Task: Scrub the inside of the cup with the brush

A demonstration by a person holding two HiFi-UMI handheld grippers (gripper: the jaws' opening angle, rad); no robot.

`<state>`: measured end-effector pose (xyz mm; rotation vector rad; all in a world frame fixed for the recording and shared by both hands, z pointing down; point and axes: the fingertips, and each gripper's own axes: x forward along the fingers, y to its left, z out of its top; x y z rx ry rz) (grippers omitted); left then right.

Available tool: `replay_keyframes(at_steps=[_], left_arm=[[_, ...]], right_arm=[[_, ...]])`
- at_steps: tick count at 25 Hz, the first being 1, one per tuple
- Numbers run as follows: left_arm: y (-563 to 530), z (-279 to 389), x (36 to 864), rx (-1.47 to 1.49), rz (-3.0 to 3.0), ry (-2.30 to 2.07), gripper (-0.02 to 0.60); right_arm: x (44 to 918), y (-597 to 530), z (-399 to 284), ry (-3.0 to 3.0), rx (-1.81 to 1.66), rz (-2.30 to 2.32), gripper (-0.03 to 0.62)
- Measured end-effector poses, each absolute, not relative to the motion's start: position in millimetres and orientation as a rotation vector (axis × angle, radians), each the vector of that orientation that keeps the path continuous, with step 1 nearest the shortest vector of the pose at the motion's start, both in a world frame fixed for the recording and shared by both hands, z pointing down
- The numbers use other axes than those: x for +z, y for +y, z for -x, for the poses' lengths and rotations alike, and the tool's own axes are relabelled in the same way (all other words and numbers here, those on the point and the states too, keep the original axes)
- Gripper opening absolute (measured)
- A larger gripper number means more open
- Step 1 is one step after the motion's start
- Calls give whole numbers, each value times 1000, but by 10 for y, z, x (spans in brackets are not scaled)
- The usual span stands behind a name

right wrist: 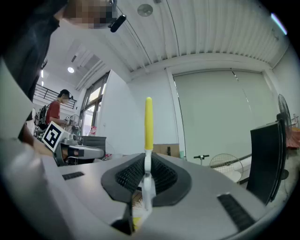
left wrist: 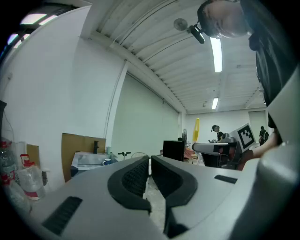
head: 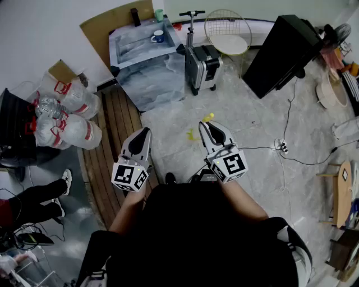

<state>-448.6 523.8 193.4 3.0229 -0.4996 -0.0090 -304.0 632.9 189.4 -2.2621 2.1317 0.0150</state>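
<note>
In the head view a blue and white cup (head: 158, 36) stands on the grey marbled table (head: 147, 70), far ahead of both grippers. The same cup (left wrist: 107, 161) shows small and distant in the left gripper view. My right gripper (head: 203, 124) is shut on the brush (head: 208, 117). In the right gripper view its yellow handle (right wrist: 148, 121) sticks straight up, and my right gripper (right wrist: 147, 161) clamps its white neck. My left gripper (head: 147, 130) is held at waist height beside the right one. Seen in its own view, the left gripper (left wrist: 149, 161) is shut with nothing in it.
A green cup (head: 159, 15) sits at the table's far end. A dark suitcase with a scooter handle (head: 202, 64), a wire chair (head: 227, 31) and a black panel (head: 280, 47) stand beyond. Bags of bottles (head: 70, 115) and wooden planks (head: 112, 140) lie left. A cable with power strip (head: 283, 147) crosses the floor right.
</note>
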Motion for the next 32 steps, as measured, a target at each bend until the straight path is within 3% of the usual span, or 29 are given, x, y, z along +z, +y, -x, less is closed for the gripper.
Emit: replay_keyframes(at_steps=[22,32], left_arm=[[5970,4177,2069,-57,-2946,-489,17],[5733,3942,2148,-16,-2937,-446,16]], right_arm=[[2143,7117,2485,2126,-12,2169,48],[2208,6936,2182,2075,-41,2166,49]])
